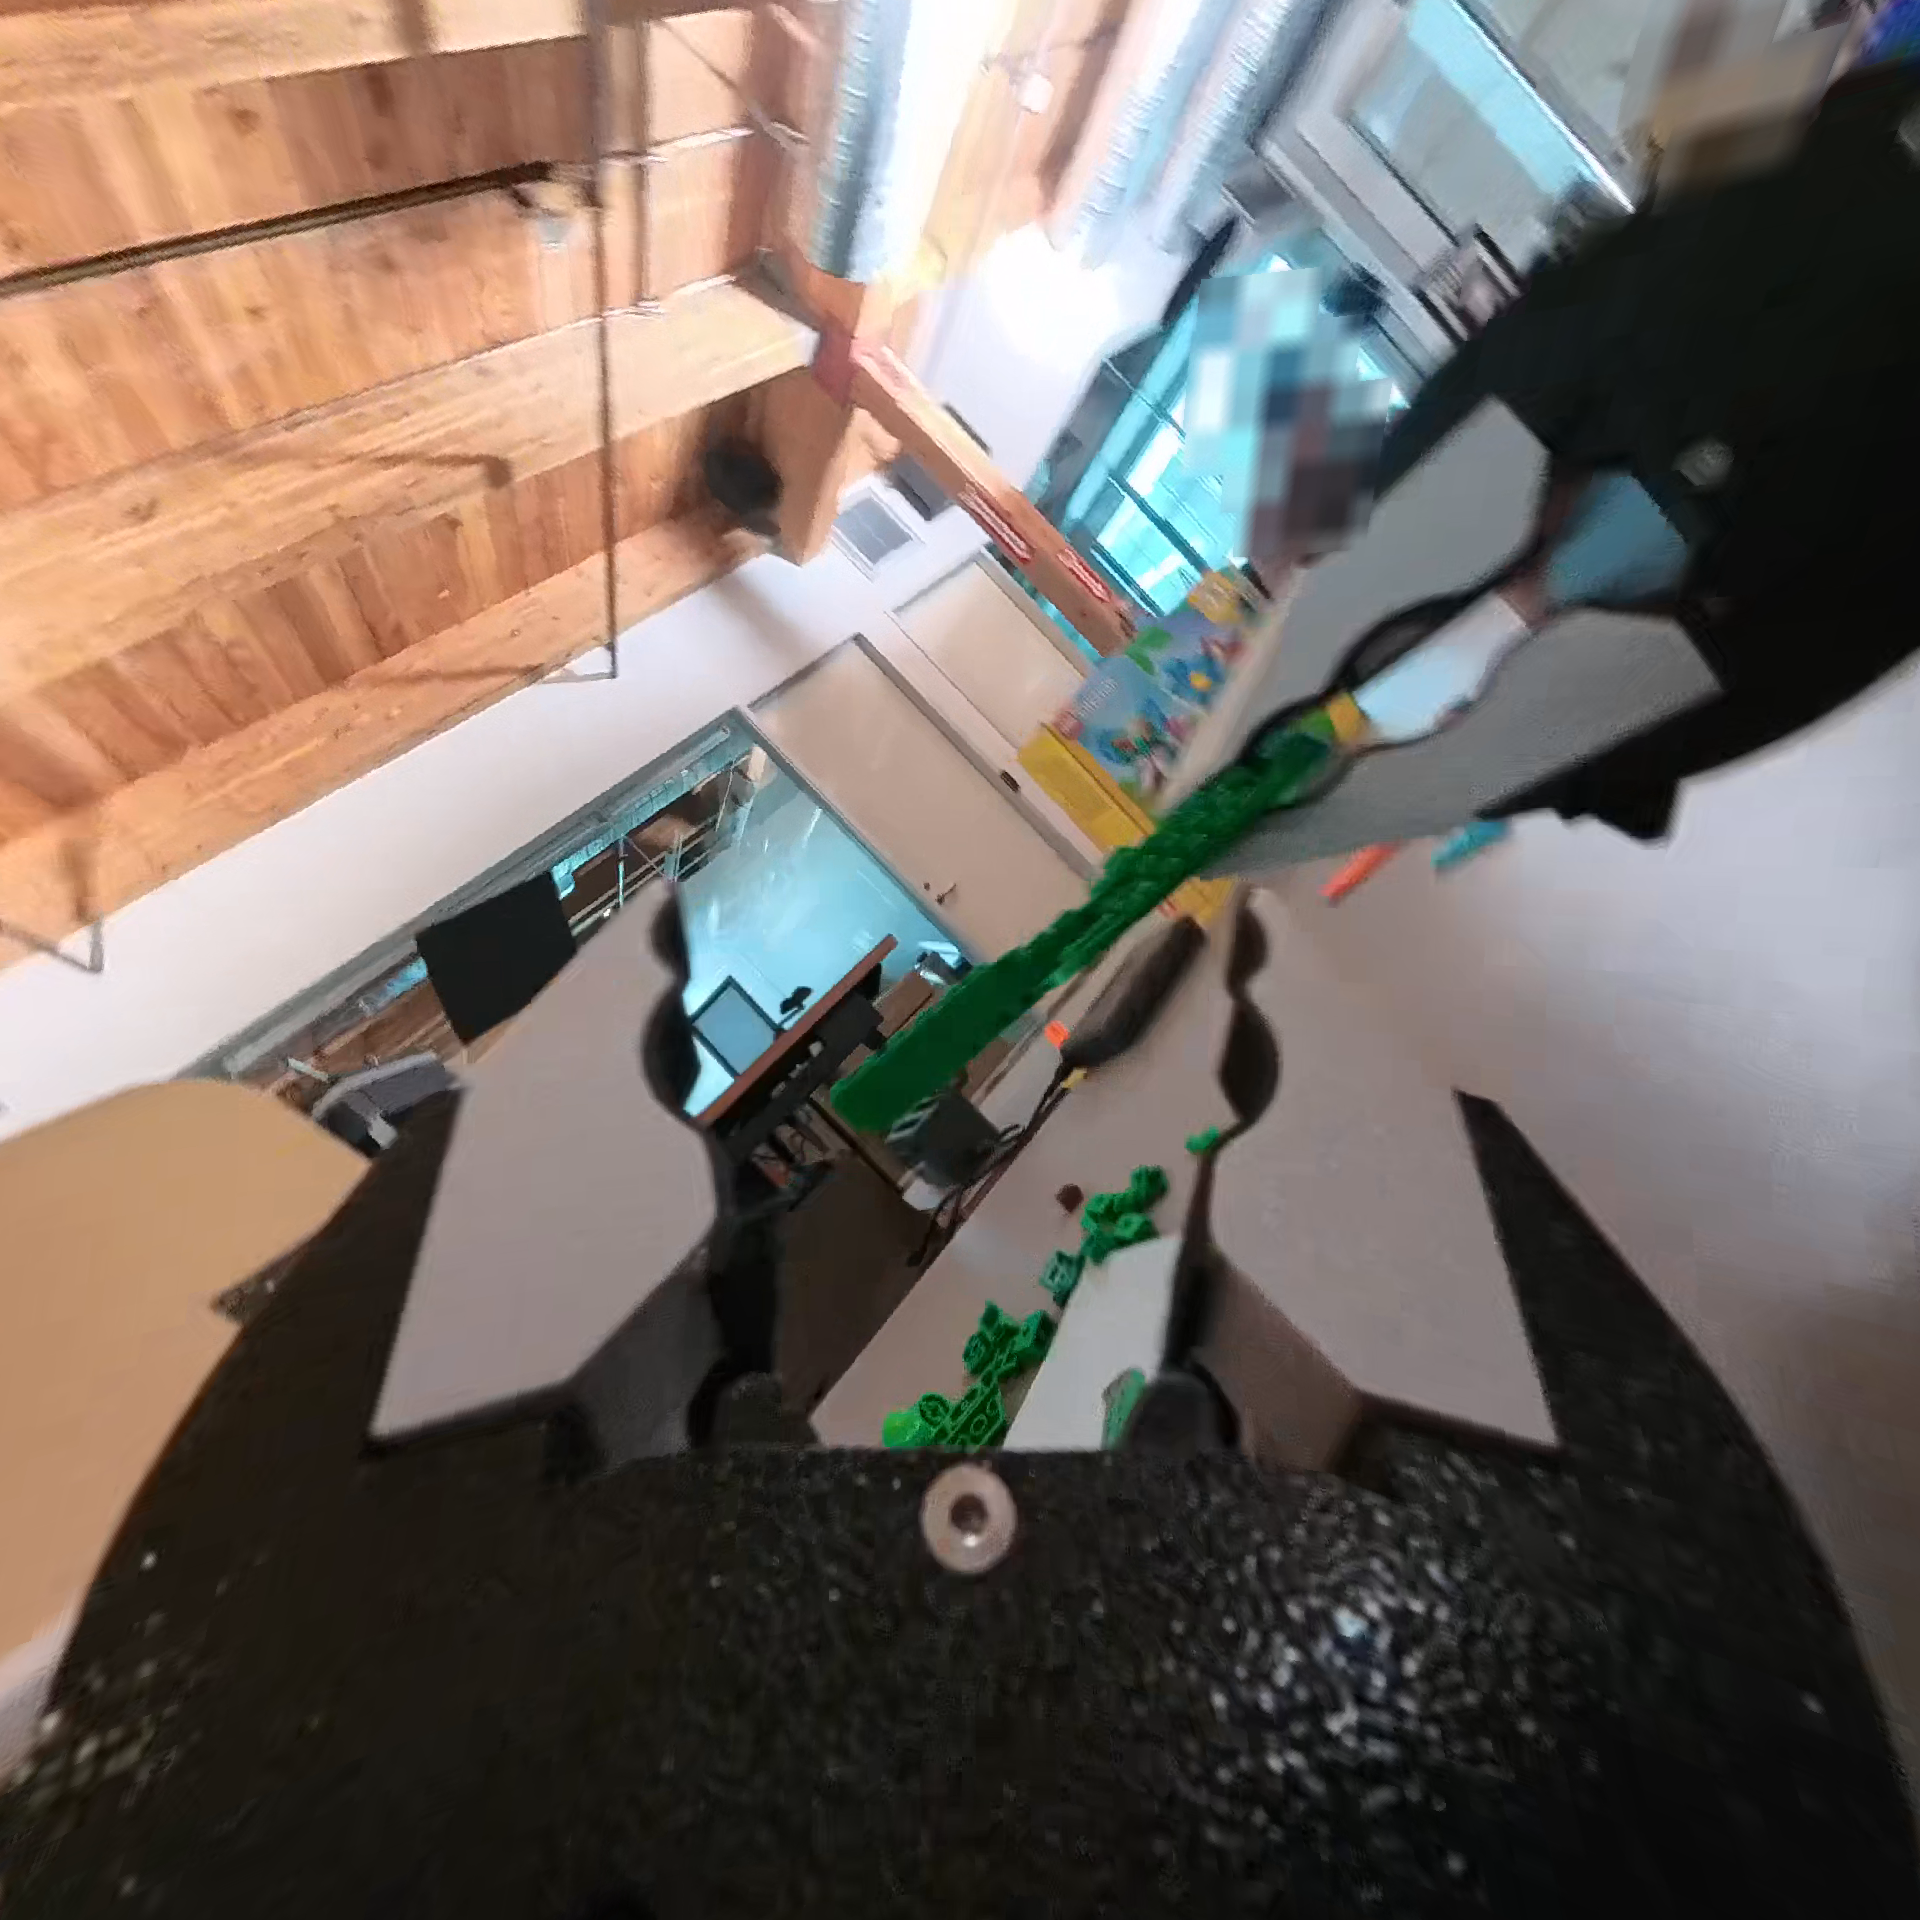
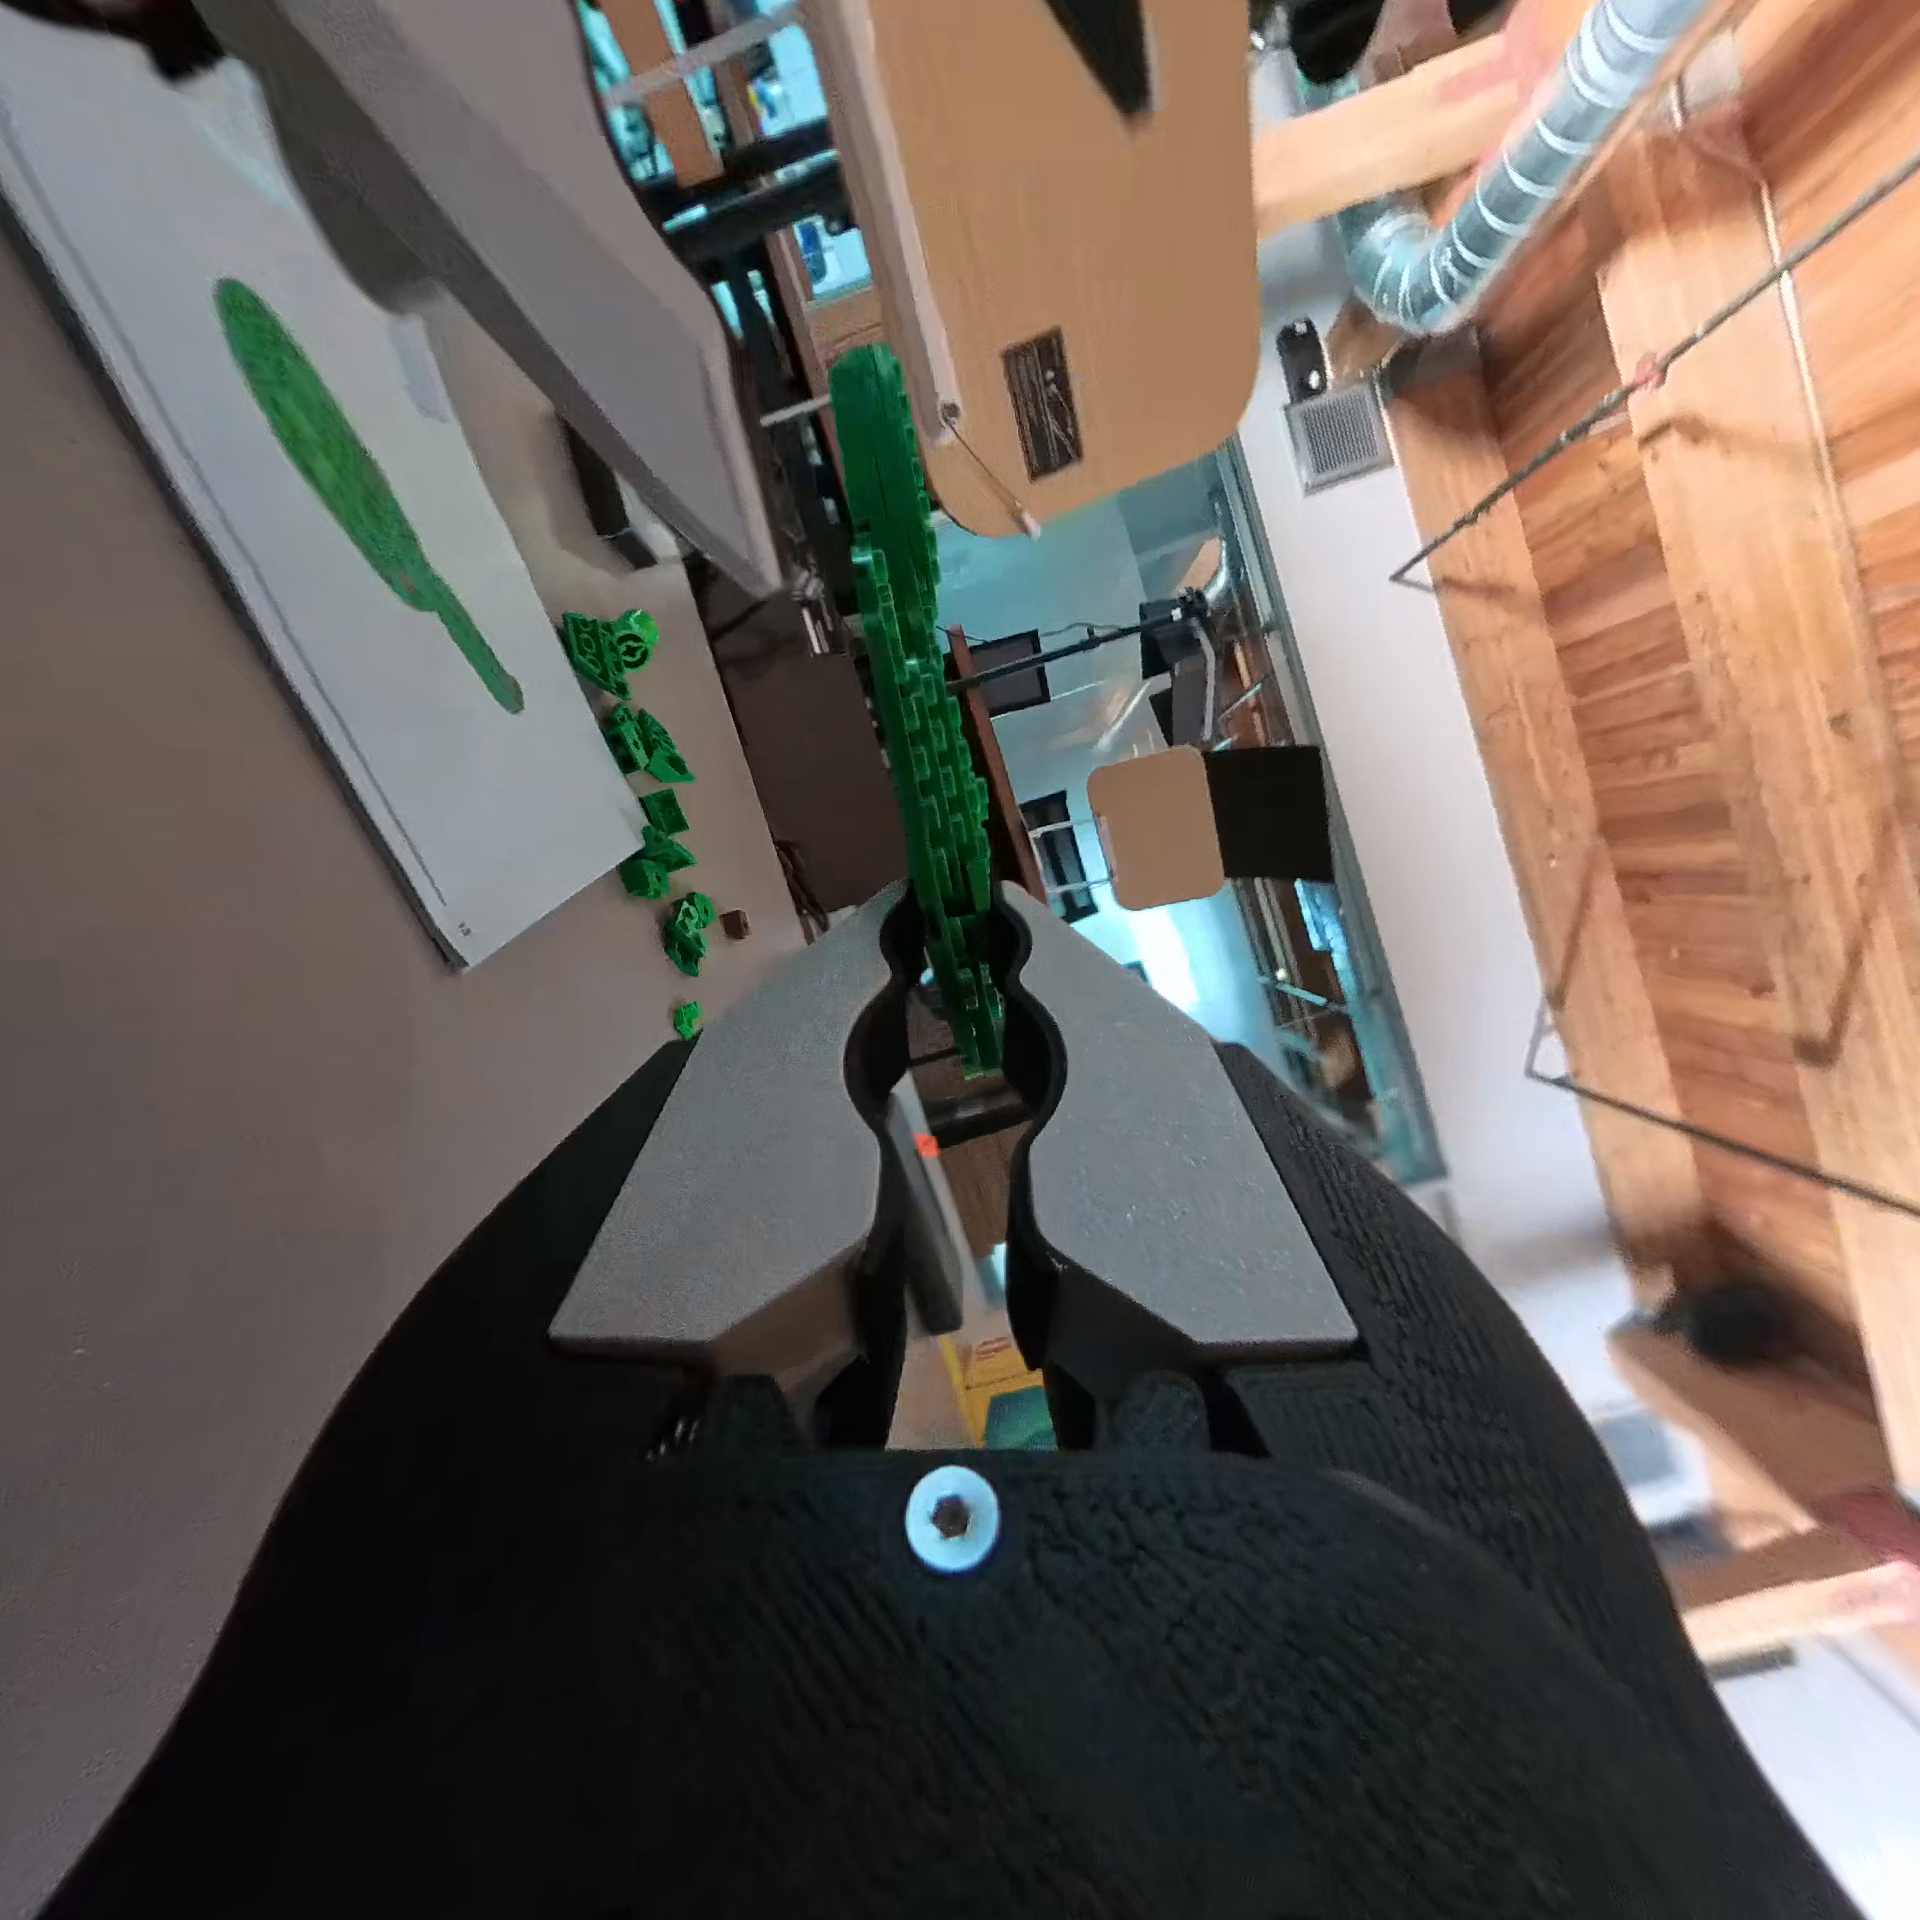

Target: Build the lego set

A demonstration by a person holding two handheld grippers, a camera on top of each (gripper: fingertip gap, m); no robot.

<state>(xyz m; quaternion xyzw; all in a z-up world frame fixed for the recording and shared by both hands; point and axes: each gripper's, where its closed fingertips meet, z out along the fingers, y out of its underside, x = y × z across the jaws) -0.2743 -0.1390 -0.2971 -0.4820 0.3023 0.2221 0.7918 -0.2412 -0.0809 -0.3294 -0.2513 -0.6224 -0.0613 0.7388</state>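
The left gripper [image 1: 956, 997] is hanging wide open and empty, loose bricks [image 1: 1117, 1216] at its 5 o'clock. The right gripper [image 2: 956, 935] is clamping the green leaf [image 2: 914, 665], held in the air towards 12 o'clock; it should be keeping that pinch firm near the base while the left is fetching a brick.

Long flat green lego build [image 2: 920, 707] held edge-on above table; loose green pieces [image 2: 655, 769] beside instruction sheet [image 2: 343, 582].

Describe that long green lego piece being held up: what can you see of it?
The green lego assembly is a long, flat, leaf-like slab of many small interlocked glossy plastic plates, rounded at its far end. It is held up off the table, edge-on in the right wrist view. The right tool is shut on its near end; nothing else touches it. The left tool is open, close beside it.
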